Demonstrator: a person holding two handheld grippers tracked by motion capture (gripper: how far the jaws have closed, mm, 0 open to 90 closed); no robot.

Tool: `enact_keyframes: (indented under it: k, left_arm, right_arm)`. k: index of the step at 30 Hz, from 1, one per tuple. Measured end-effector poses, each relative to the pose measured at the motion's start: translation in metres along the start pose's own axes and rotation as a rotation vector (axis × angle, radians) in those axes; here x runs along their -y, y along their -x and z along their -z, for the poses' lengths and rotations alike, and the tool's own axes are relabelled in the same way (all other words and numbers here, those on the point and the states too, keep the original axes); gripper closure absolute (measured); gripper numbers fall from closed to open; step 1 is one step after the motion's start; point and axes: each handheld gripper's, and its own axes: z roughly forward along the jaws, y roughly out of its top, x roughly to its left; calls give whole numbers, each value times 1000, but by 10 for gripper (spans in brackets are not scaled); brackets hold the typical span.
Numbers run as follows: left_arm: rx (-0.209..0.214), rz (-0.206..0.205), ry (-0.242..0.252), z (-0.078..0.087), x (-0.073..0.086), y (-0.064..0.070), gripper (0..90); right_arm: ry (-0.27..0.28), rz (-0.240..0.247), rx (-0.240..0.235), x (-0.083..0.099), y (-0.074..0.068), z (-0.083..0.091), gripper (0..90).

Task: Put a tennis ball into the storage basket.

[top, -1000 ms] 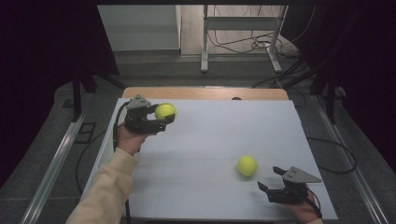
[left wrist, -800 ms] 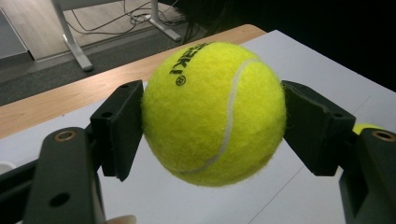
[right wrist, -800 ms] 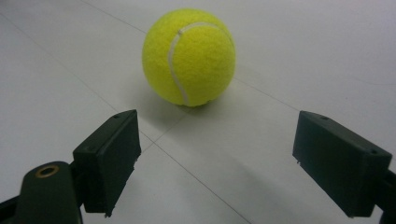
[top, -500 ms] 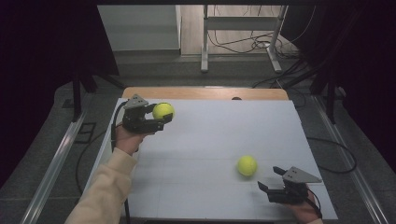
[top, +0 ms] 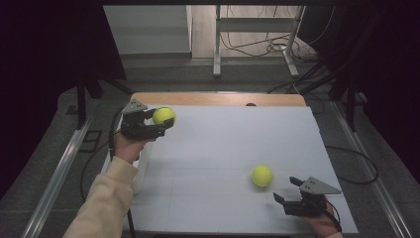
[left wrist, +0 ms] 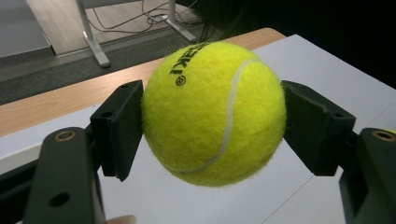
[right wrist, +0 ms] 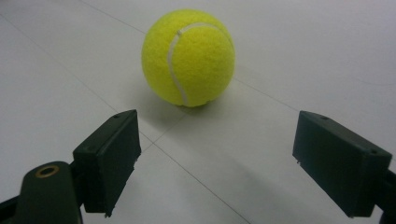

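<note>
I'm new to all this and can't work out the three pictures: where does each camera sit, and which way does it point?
High view: fixed above the person's side, looking forward and down on the table; shows a sleeve, both hands, the left tool and right tool.
Left gripper view: rides the left tool, looking along its jaws at the held ball.
Right gripper view: rides the right tool, looking over its open jaws at the loose ball.
Shared: the high view also shows the held ball and the loose ball.

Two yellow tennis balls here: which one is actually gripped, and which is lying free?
The yellow felt tennis ball with black lettering is clamped between the left gripper's jaws. The other yellow tennis ball lies free on the white table, ahead of the open right gripper.
</note>
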Motion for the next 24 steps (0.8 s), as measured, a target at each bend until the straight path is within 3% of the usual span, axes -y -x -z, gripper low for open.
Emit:
enact_keyframes:
  k: [24]
  left_arm:
    - [-74, 46, -5, 15, 6, -28, 265]
  right_arm:
    - [0, -1, 3, 0, 0, 0, 157]
